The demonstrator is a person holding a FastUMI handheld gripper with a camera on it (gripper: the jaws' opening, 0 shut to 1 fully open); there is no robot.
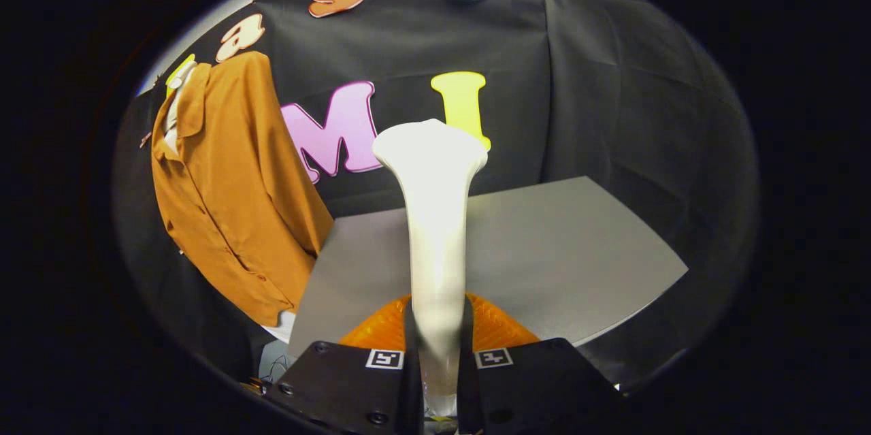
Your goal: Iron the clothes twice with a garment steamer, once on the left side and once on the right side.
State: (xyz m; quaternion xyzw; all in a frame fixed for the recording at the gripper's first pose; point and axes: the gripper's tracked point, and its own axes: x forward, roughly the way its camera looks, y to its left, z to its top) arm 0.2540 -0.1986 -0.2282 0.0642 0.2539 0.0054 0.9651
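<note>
A white garment steamer (435, 217) stands upright between my fingers, its flared head rising well above them. My gripper (439, 346) is shut on the steamer's handle, both fingers pressing its sides. An orange translucent base (497, 329) of the steamer shows low behind the fingers. A brown-orange shirt (231, 190) hangs on the black cloth wall, far to the left of the steamer and apart from its head. The shirt's collar is at the top and its hem reaches down beside the table's left edge.
A grey table (565, 258) lies beyond the fingers, running right and back to the black cloth wall (612, 101). Something white (279, 333) shows beneath the shirt's hem, by the table's left corner.
</note>
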